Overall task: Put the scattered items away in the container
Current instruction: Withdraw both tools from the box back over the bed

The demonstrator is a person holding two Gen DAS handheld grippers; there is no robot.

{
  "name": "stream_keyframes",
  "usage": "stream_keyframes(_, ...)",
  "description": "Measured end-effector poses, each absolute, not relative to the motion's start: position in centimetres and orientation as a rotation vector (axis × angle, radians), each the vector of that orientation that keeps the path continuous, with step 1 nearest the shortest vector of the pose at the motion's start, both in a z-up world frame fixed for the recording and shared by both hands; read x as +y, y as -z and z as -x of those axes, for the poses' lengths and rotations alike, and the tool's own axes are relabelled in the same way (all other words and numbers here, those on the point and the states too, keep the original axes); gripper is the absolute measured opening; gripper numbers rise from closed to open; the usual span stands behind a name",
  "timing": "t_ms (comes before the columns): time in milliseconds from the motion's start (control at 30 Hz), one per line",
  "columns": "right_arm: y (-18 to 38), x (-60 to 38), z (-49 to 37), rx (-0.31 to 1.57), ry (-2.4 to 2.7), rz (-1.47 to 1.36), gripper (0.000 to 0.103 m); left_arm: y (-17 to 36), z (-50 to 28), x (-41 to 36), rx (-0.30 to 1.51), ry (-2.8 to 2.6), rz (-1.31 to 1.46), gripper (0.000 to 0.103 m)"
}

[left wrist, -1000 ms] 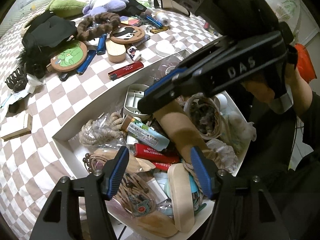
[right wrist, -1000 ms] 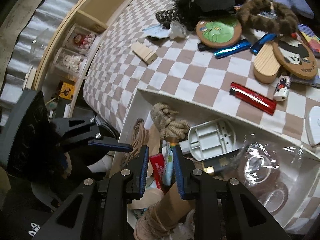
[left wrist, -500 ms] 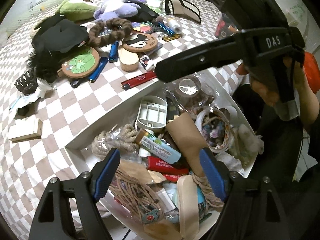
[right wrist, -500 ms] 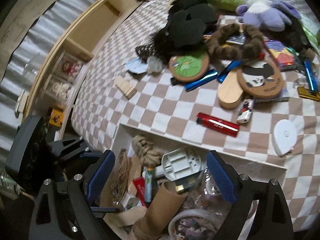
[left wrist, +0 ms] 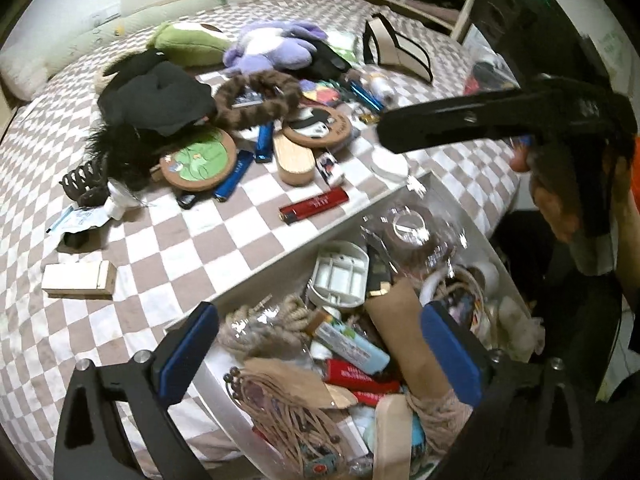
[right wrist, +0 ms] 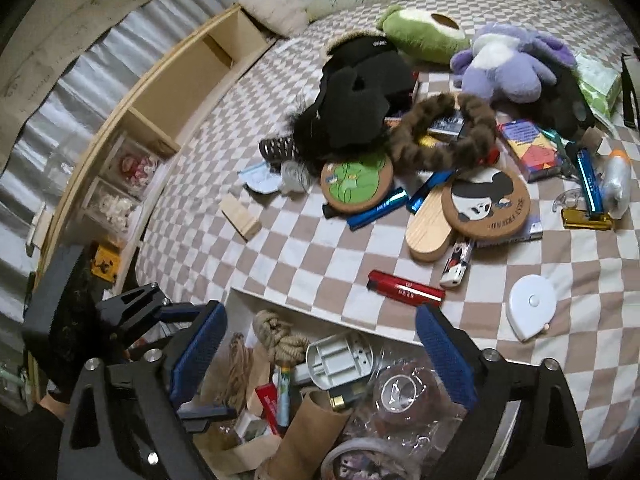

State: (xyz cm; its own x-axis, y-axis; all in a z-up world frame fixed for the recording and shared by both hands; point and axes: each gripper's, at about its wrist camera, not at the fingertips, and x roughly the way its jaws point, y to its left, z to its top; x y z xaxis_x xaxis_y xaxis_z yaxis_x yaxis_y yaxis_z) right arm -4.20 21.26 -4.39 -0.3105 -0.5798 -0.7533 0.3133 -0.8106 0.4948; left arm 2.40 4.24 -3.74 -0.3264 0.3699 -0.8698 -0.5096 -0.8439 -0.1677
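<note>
Both grippers hung over the white container, which sat at the near edge of the checkered bed crammed with odds and ends. The left gripper had just been opening and stood wide with nothing between its jaws, above a cardboard tube in the pile. The right gripper had likewise just spread wide, empty. A red lighter lay on the bed just beyond the container's far wall, with a white tape measure further right
</note>
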Motion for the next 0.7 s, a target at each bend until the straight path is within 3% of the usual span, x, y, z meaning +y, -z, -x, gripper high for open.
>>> stream_keyframes(133,3.8,21.9,4.2,-0.353,2.172,-1.304,0.103,3.3,-1.5,3.7,0.146,-2.216,1.370,0.102)
stream_keyframes(300,2.9,22.5,4.3,-0.200,2.292,-1.206,0.103,2.6,0.1,3.0,0.137,-2.301,1.353,0.103)
stream_keyframes(700,3.5,29.0,8.3,-0.297,2.499,-1.345,0.103,1.3,5.8,-1.3,-0.013,-2.501,1.351,0.102)
